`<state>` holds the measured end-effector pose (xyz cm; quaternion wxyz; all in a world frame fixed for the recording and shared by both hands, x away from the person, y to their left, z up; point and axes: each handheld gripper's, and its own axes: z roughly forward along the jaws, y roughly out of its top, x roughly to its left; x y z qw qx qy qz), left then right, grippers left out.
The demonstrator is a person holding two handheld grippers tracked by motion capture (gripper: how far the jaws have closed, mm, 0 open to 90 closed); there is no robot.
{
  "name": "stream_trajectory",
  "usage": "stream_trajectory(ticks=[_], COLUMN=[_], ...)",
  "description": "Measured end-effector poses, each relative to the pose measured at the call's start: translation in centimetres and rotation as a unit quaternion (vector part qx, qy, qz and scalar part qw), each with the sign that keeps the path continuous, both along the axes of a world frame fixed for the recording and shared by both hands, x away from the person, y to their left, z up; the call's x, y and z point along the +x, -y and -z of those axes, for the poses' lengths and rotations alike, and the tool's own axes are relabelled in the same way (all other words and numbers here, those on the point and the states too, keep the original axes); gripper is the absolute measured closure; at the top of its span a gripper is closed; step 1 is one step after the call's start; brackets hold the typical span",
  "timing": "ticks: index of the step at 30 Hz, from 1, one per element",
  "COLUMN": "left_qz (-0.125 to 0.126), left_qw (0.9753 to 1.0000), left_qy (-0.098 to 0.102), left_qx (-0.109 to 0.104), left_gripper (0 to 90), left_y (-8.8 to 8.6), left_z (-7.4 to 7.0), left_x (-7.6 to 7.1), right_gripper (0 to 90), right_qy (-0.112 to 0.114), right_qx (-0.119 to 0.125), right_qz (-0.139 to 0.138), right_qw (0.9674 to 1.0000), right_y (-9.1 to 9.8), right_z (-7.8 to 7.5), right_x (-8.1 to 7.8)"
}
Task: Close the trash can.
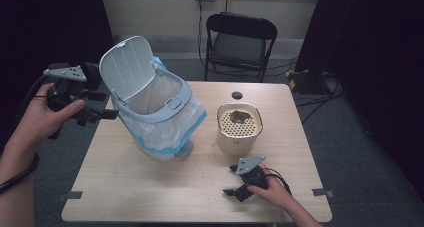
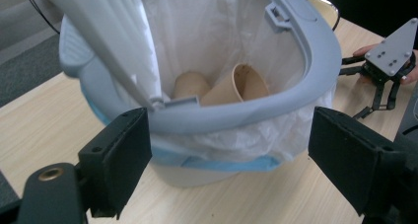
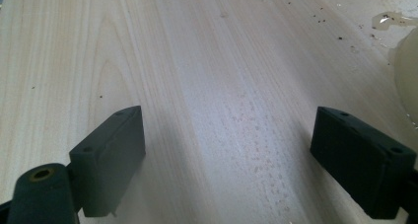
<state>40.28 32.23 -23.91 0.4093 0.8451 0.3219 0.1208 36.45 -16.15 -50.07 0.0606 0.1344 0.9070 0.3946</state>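
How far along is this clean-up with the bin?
Done, apparently: two paper cups lie inside the lined trash bin, whose lid stands open. In hand: nothing; the left gripper hovers open-jawed beside the bin, the right gripper rests open on the table. Possibly left: the residue in the strainer container.

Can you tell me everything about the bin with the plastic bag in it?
The bin is a small pale grey plastic one standing tilted on the wooden table, left of the middle. Its ribbed lid is flipped up and open. A thin white bag with a blue edge lines it and spills over the rim. Inside lie two brown paper cups on their sides. The left gripper is at its left edge with jaws spread wide; whether it touches the bin is unclear.
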Motion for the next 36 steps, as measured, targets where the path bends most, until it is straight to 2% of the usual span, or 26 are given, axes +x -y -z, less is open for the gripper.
stream_trajectory(ticks=[11,12,21,24,27,30,33,34,36], left_qz=[0.021,0.022,0.030,0.023,0.015,0.003,-0.022,-0.025,-0.023], left_qw=[0.9995,0.9996,0.9994,0.9997,0.9999,1.0000,0.9996,0.9996,0.9996], left_qy=[0.020,0.020,0.020,0.009,0.001,-0.001,0.002,-0.001,0.005], left_qx=[-0.008,-0.003,-0.003,0.008,0.005,0.008,0.016,0.011,0.017], left_gripper=[17.3,17.4,17.6,17.6,17.5,17.2,17.2,17.3,17.4], left_y=[1.7,1.9,2.7,2.5,1.9,1.3,0.7,0.6,0.7], left_z=[-1.0,-1.1,-1.1,-0.9,-0.6,-0.5,-0.5,-0.5,-0.7], left_x=[0.1,0.1,0.3,0.3,0.2,0.2,0.8,1.0,1.4], right_gripper=[12.7,12.7,12.7,12.7,12.7,12.7,12.7,12.7,12.7], right_qy=[0.000,0.000,0.000,0.000,0.000,0.000,0.000,0.000,0.000], right_qx=[0.000,0.000,0.000,0.000,0.000,0.000,0.000,0.000,0.000], right_qz=[0.000,0.000,0.000,0.000,0.000,0.000,0.000,0.000,0.000], right_qw=[1.0000,1.0000,1.0000,1.0000,1.0000,1.0000,1.0000,1.0000,1.0000], right_y=[0.0,0.0,0.0,0.0,0.0,0.0,0.0,0.0,0.0], right_z=[0.0,0.0,0.0,0.0,0.0,0.0,0.0,0.0,0.0], right_x=[0.0,0.0,0.0,0.0,0.0,0.0,0.0,0.0,0.0])
